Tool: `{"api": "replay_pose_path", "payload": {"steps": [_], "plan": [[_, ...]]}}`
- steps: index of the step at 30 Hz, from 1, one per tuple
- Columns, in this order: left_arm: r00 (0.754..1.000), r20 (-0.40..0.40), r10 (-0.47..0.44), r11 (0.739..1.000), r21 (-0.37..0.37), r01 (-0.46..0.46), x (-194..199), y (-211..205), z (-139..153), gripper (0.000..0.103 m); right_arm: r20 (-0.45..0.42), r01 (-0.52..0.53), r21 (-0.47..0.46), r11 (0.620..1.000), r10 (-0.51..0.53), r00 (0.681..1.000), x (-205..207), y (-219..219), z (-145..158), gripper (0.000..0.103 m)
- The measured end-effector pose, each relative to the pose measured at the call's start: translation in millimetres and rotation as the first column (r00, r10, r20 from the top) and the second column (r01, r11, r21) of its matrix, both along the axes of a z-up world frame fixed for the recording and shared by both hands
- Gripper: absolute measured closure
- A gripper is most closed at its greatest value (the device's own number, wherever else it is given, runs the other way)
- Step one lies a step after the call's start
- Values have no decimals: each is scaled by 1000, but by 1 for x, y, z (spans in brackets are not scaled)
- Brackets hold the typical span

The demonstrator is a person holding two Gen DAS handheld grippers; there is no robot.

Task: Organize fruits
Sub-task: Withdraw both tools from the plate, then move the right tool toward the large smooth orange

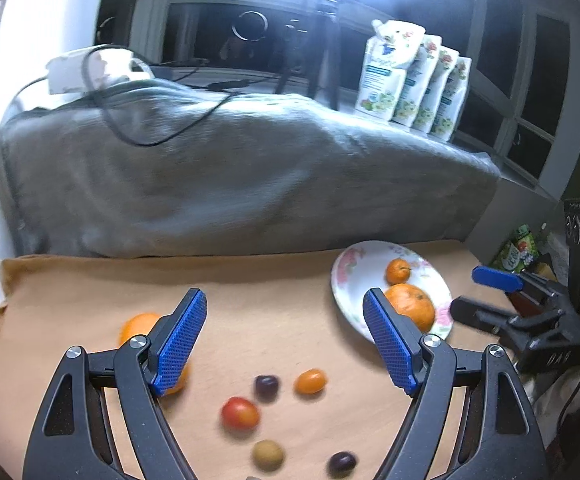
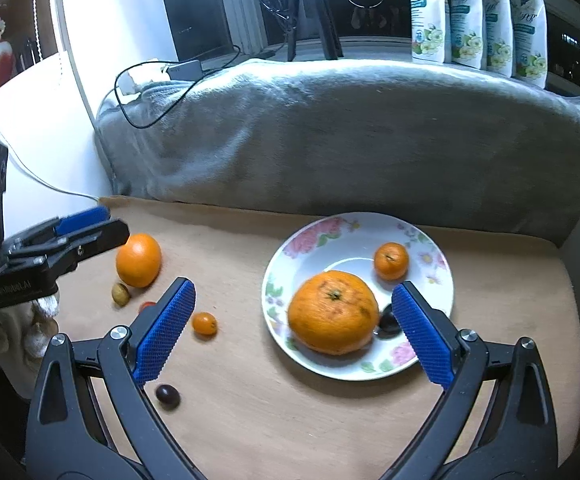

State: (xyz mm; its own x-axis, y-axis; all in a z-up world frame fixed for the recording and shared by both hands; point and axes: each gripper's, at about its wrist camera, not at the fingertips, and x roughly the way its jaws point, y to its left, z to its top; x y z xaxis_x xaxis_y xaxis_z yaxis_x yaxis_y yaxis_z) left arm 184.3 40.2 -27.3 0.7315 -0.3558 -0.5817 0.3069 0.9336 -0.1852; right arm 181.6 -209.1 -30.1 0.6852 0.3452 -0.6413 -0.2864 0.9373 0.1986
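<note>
Gathering fruit half done: large orange [image 2: 331, 312], small mandarin [image 2: 390, 261] and, seemingly, a dark plum [image 2: 389, 322] on the floral white plate [image 2: 301, 240], several loose on the tan counter [image 2: 290, 420], left gripper [image 1: 286, 336] and right gripper [image 2: 293, 332] both spread, empty.

Left gripper [image 1: 286, 300] angled downward, blue-padded fingers [image 1: 180, 340] spread wide apart, nothing between the pads; in the right wrist view it shows at the left edge, seen side-on [image 2: 86, 226]. Right gripper [image 2: 293, 294] also tilted downward, its blue fingers [image 2: 423, 336] splayed very wide with nothing pressed between them; in the left wrist view it sits at the right edge [image 1: 473, 292], black frame and one blue pad showing. No hand or sleeve visible in either view.
</note>
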Motion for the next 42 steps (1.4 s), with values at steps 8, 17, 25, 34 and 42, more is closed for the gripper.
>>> {"api": "replay_pose_path", "payload": {"steps": [8, 17, 25, 34, 42], "plan": [[995, -33, 97, 995, -8, -97, -1, 57, -14, 22, -41, -47, 26, 999, 48, 998, 15, 22, 2, 2], [979, -89, 184, 982, -26, -187, -4, 112, -38, 22, -97, -103, 66, 992, 109, 989, 36, 50, -3, 2], [973, -139, 187, 979, -57, -196, -4, 132, -56, 22, -146, -165, 112, 980, 180, 973, 54, 81, -9, 2], [973, -185, 139, 984, -84, -156, 2, 124, -72, 22, -214, -222, 148, 964, 250, 944, 73, 123, -24, 2], [973, -213, 87, 988, -107, -112, 12, 111, -81, 22, -290, -248, 209, 946, 302, 908, 90, 156, -44, 2]]}}
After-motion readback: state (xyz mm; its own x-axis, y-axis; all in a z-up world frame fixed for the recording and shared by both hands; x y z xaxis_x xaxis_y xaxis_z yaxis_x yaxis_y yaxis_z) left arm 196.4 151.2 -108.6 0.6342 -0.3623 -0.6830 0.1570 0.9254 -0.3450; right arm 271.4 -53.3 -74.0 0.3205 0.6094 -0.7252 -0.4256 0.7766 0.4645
